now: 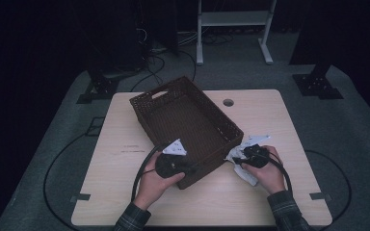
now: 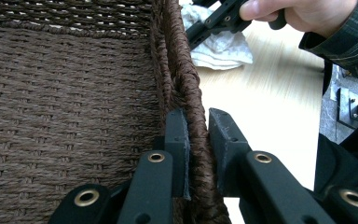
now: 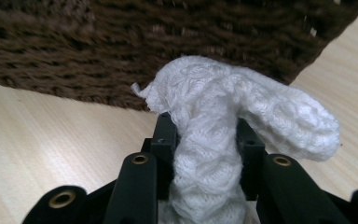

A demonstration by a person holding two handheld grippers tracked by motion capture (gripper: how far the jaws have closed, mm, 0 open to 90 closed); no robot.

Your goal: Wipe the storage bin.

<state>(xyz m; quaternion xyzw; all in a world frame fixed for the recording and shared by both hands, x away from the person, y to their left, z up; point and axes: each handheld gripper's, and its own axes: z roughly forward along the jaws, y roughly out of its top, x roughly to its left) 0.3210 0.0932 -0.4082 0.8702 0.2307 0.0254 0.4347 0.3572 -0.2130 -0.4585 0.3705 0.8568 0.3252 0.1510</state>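
The brown woven basket [image 1: 185, 127] sits at an angle on the middle of the wooden table [image 1: 115, 163], one corner pointing toward the person. The left gripper [image 2: 198, 135] pinches the basket's near rim, one jaw inside the wall and one outside. Just right of the basket, the right gripper [image 3: 205, 135] squeezes a white knitted cloth [image 3: 233, 112] close to the basket's outer wall. Bare tabletop lies open to the left and along the near edge.

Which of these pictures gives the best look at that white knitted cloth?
The right gripper view: the white knitted cloth sits close up, pinched between the right gripper jaws, its knit texture plain. The high view shows it small beside the woven basket, under the hand. The left gripper view catches a crumpled part far off.
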